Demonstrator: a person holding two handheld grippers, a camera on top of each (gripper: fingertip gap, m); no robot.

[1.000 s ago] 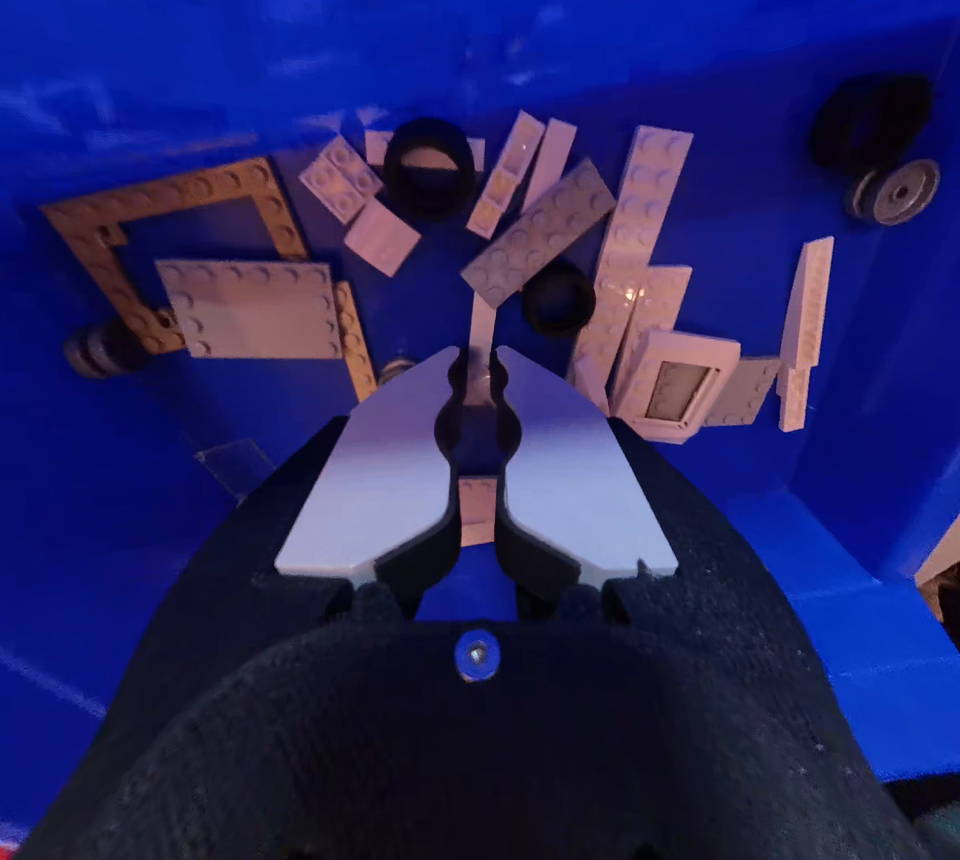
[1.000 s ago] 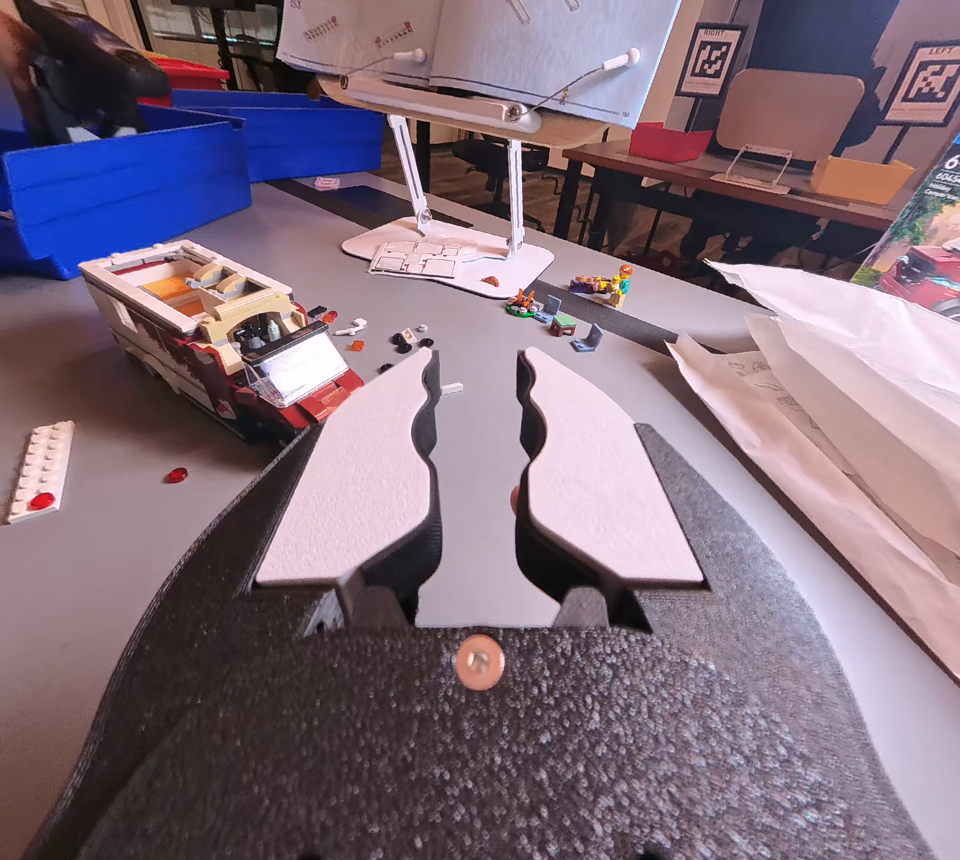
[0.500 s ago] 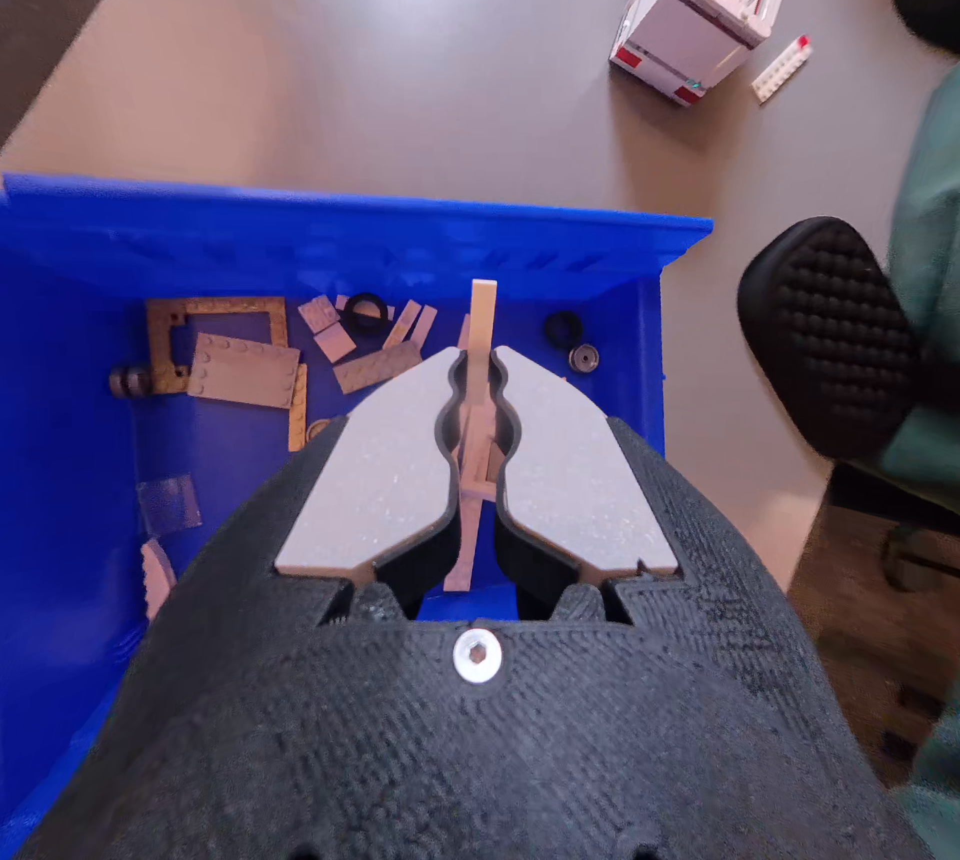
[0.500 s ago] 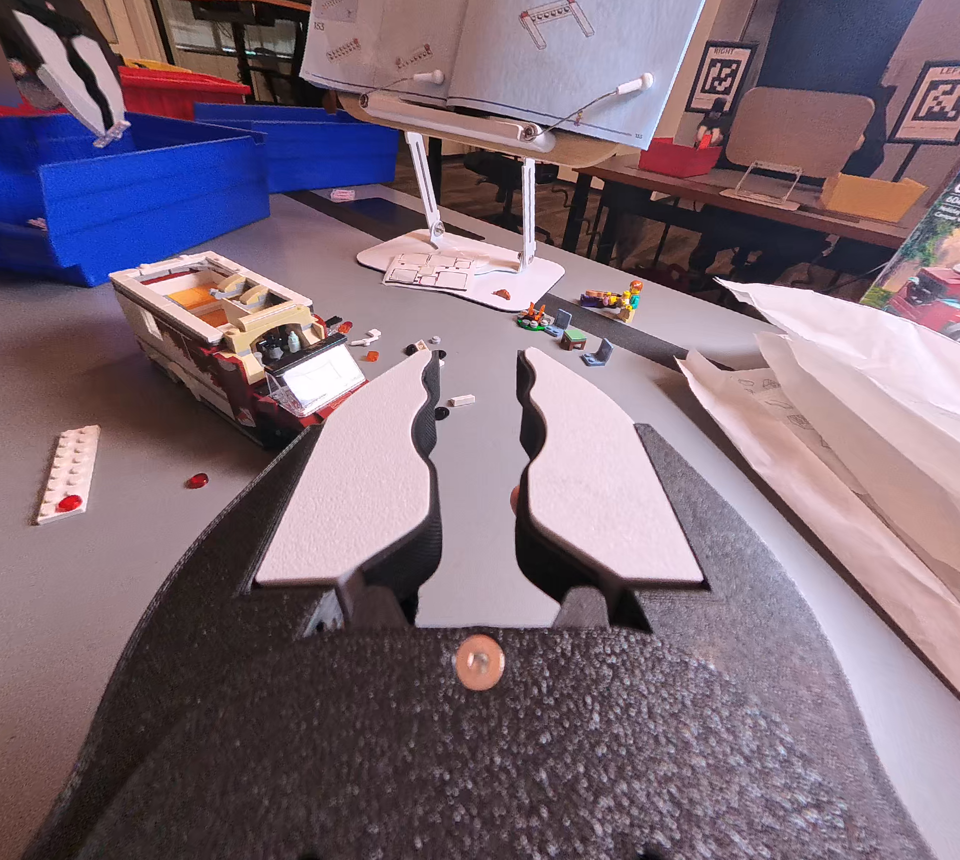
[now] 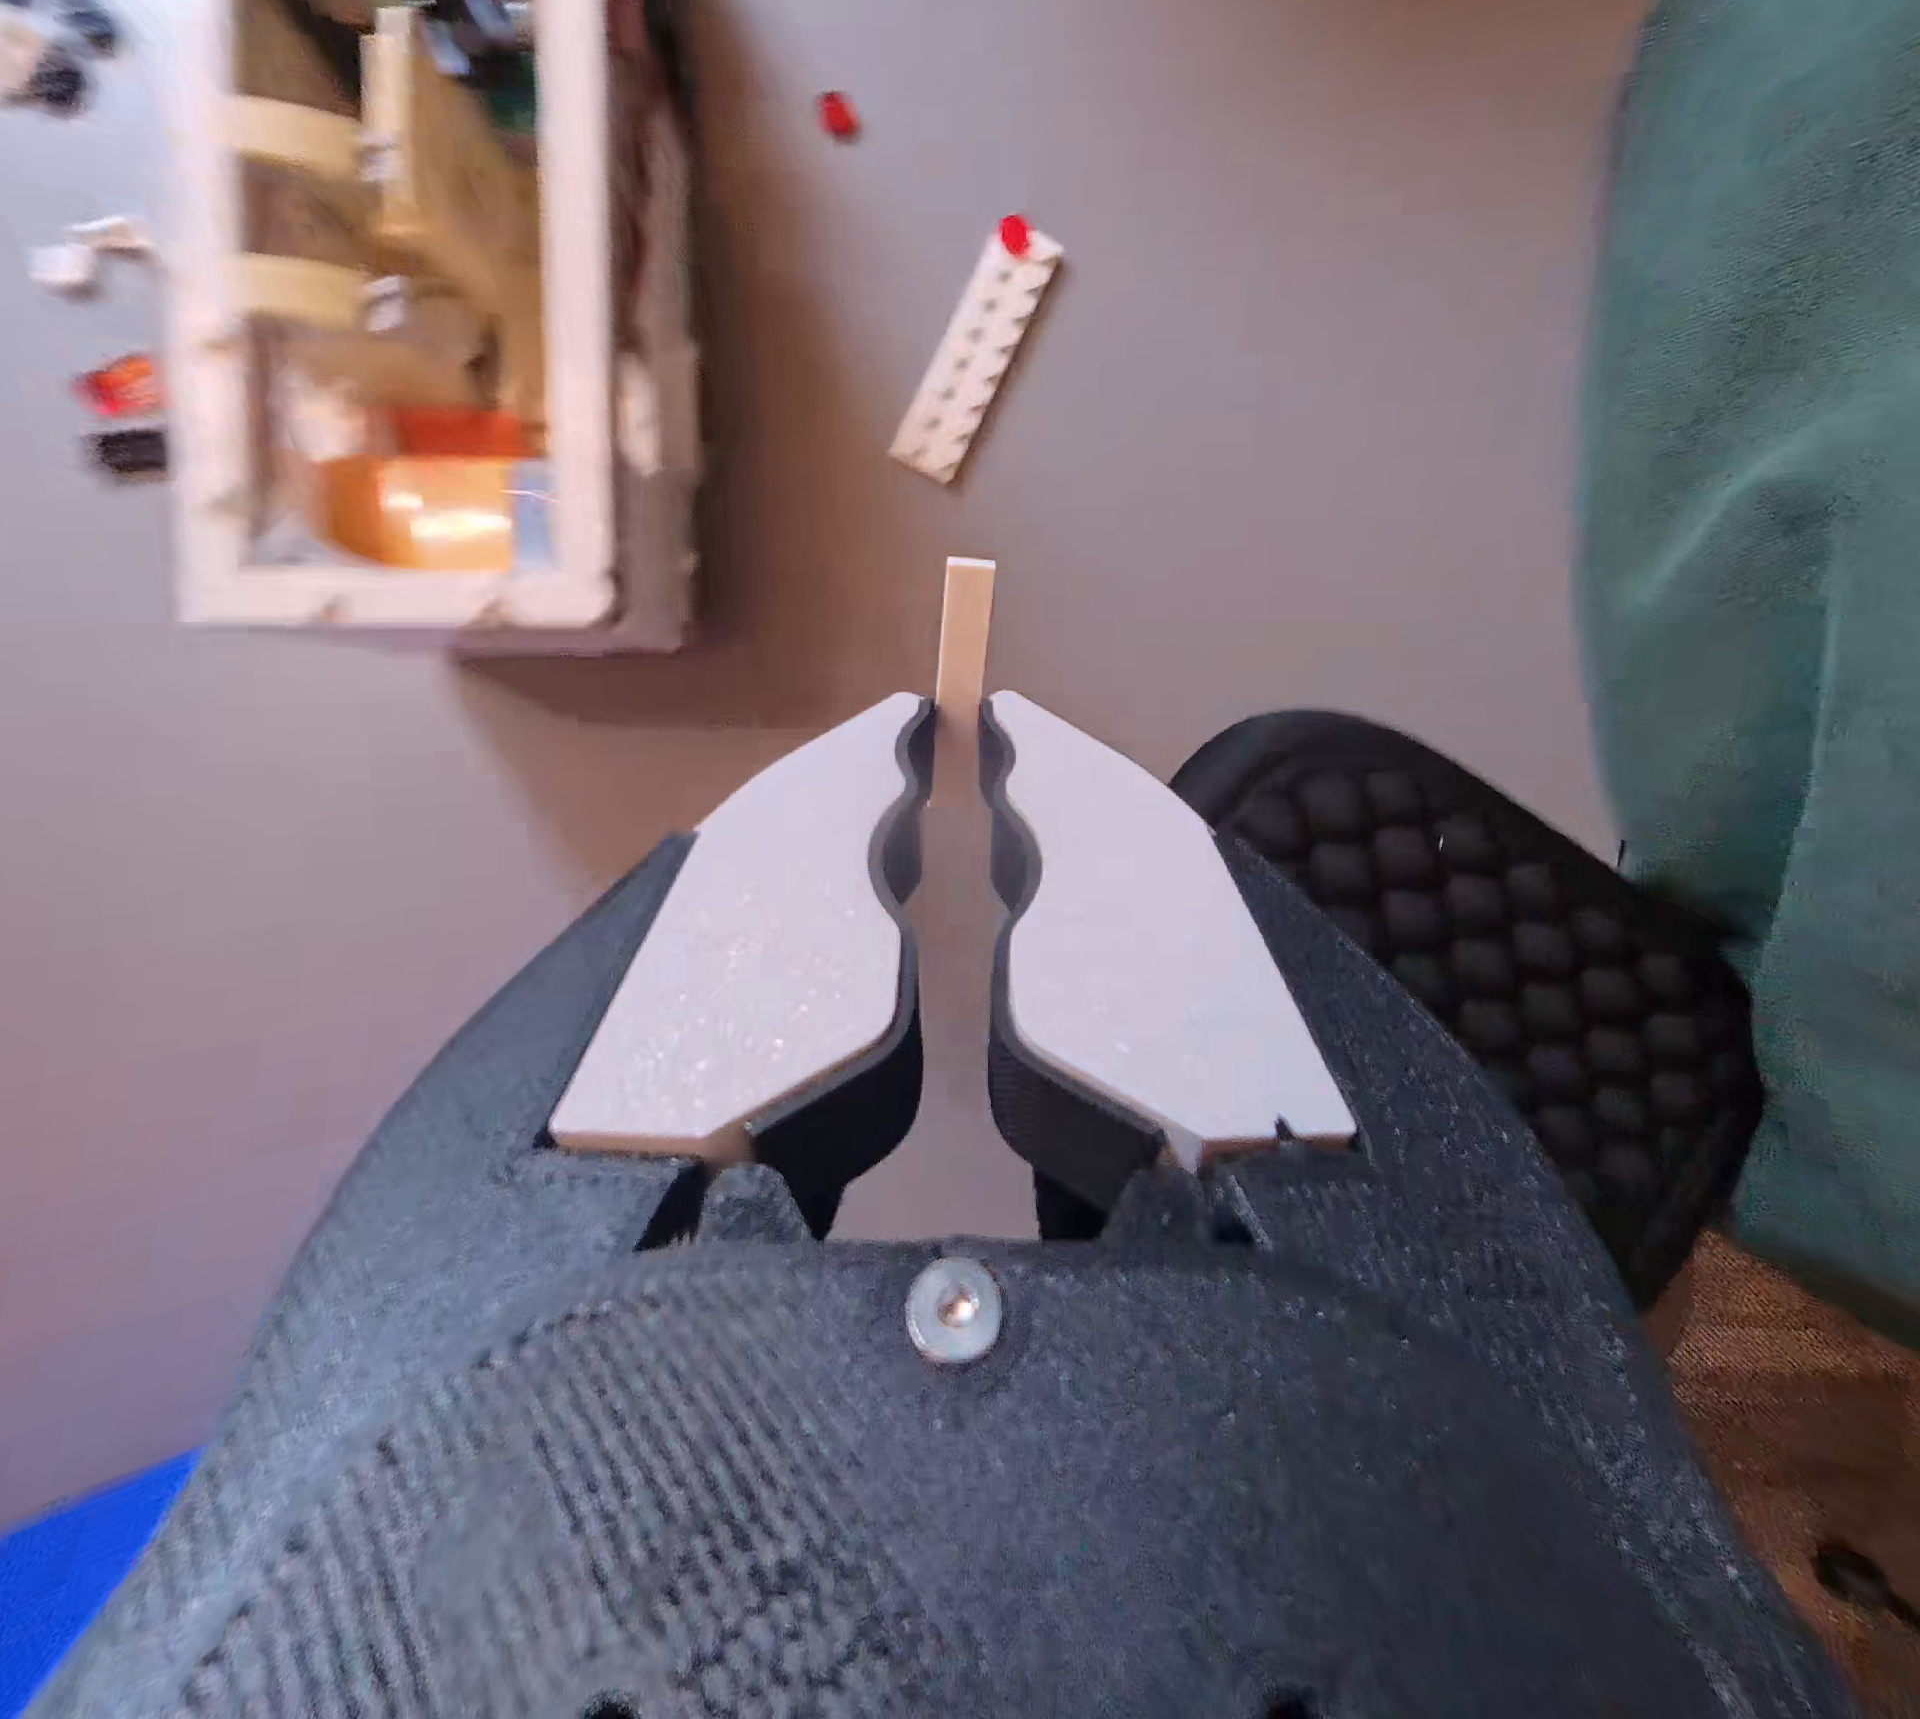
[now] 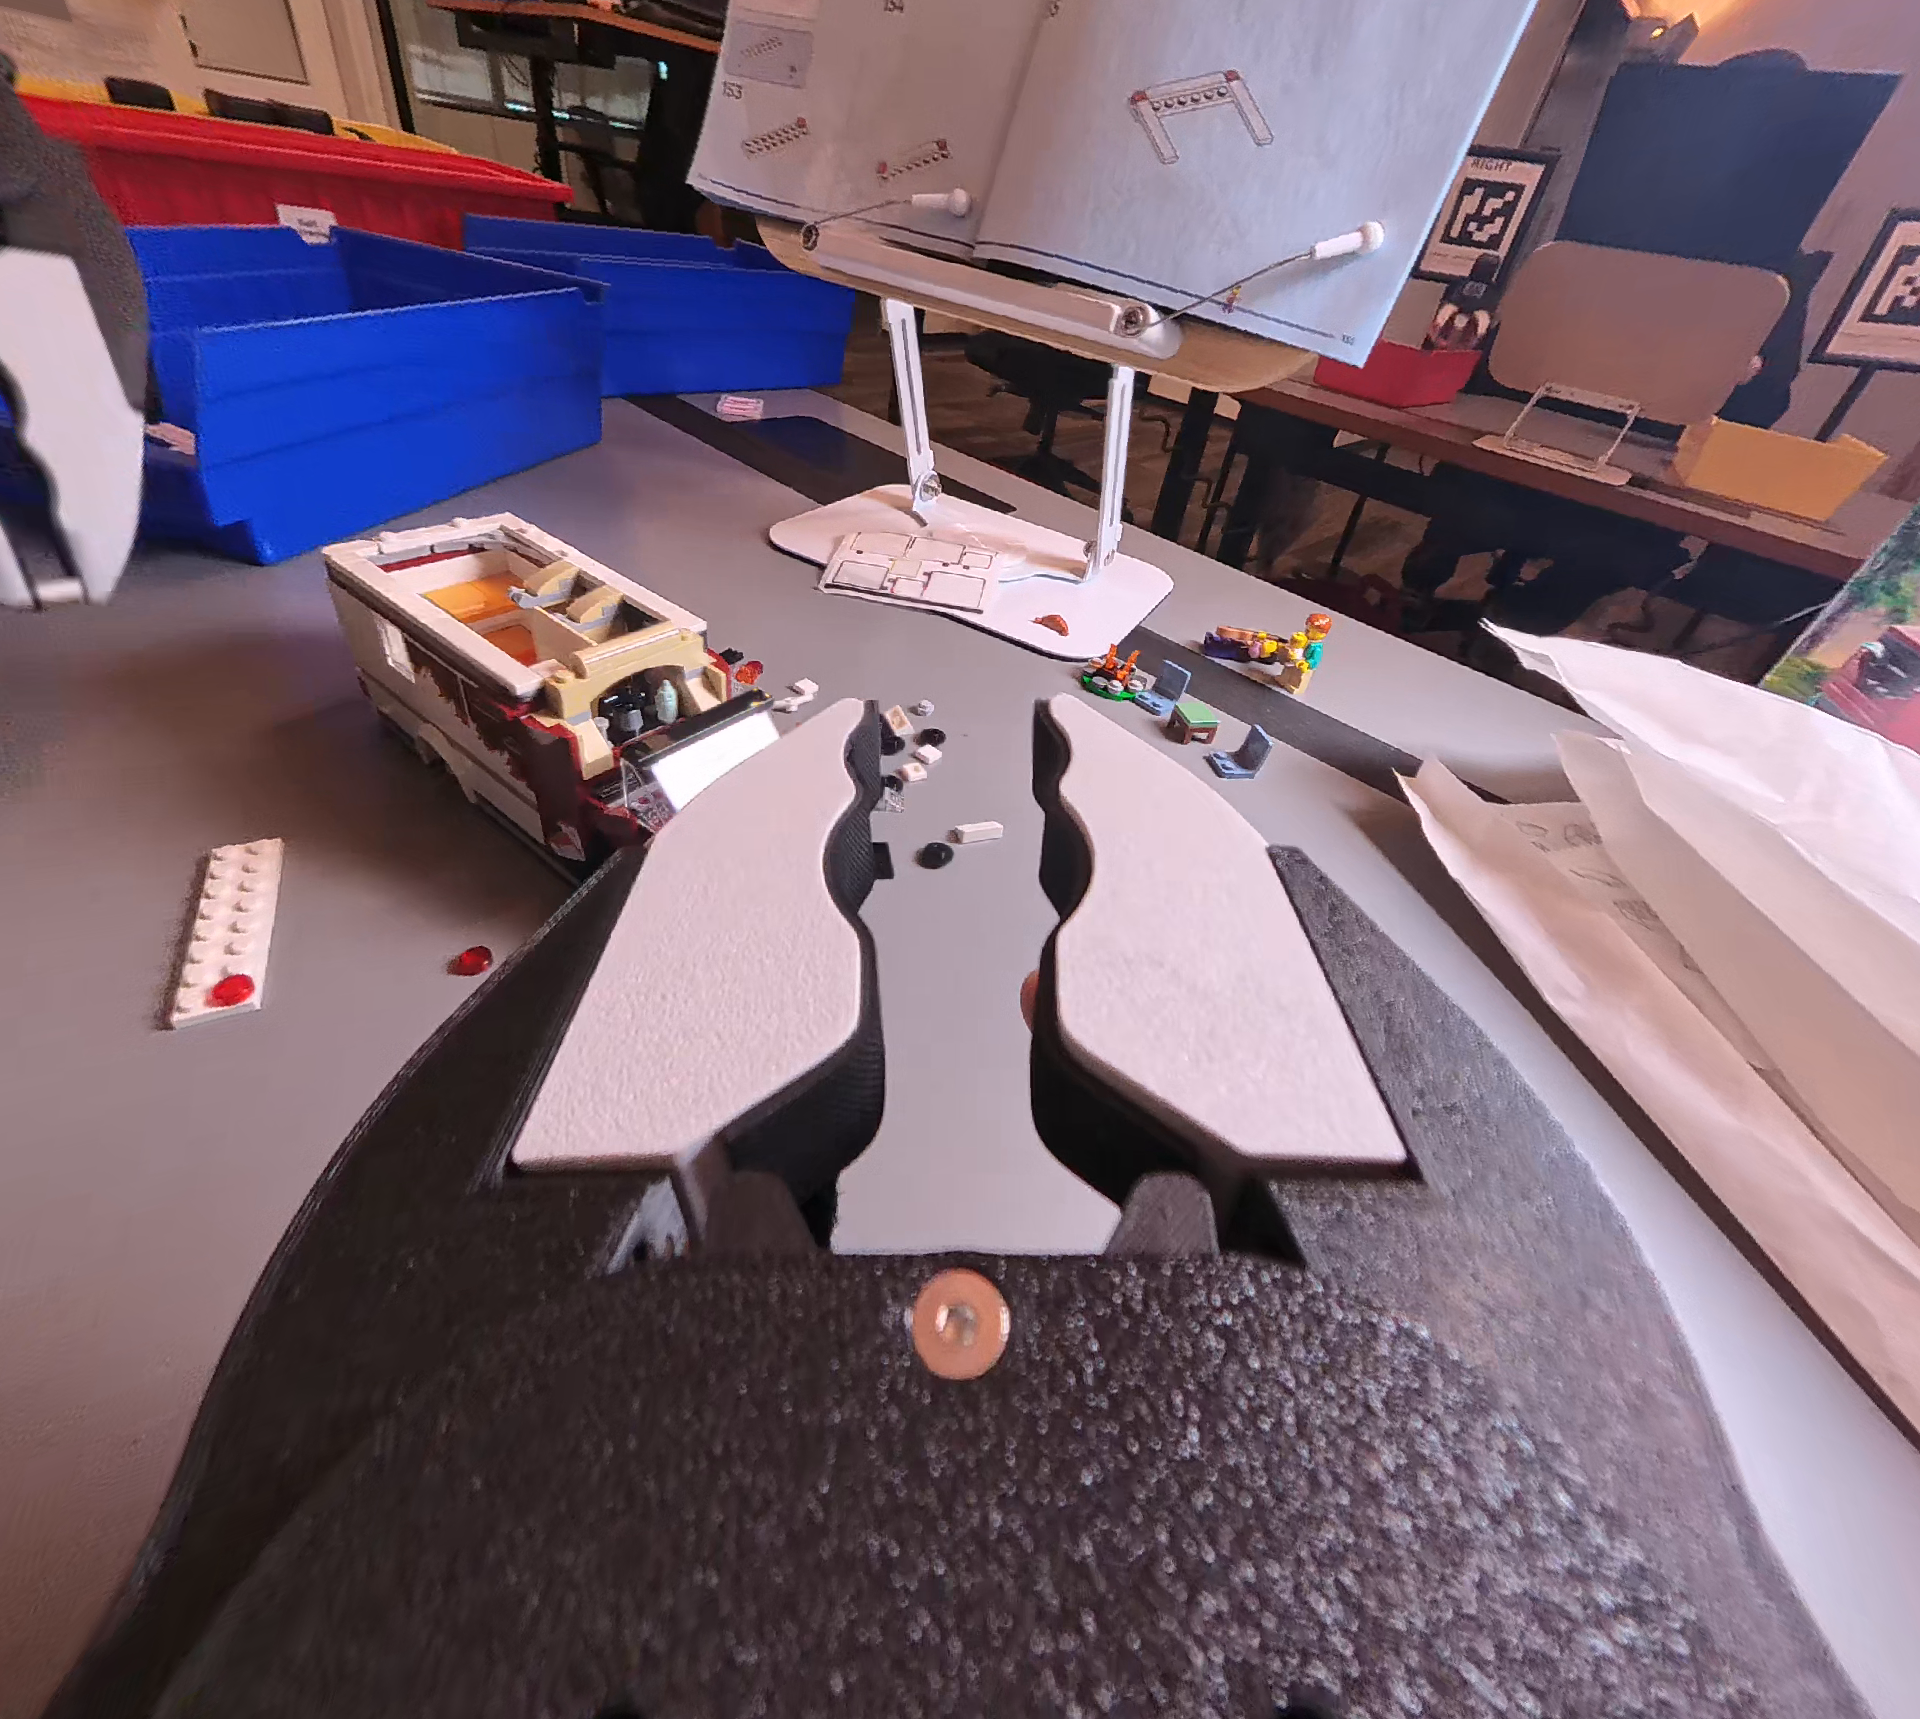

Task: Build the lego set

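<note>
My left gripper [image 5: 958, 708] is shut on a thin tan-white brick plate [image 5: 966, 630], held edge-on, its end sticking out past the fingertips. It hovers over the grey table [image 5: 1247, 319], near a long white studded plate [image 5: 977, 360] with a red stud on one end and the open-topped brick camper van [image 5: 416, 267]. My right gripper [image 6: 951, 734] is open and empty above the table, with small loose pieces [image 6: 961, 838] lying beyond its fingers. The van [image 6: 520, 661] is to its left, and the left gripper [image 6: 62, 443] shows at the far left edge.
Blue bins [image 6: 384, 381] and a red bin stand at the back left. An open instruction book on a white stand [image 6: 1091, 142] is behind the van. Paper bags [image 6: 1714, 890] lie at the right. A black chair armrest [image 5: 1475, 963] and a person's green clothing [image 5: 1766, 422] border the table. One gripper's finger ends stand about 25 cm off the other's.
My left gripper rose out of the blue bin with the thin plate in its grasp and moved over the table beside the van. My right gripper stayed open and shifted only slightly.
</note>
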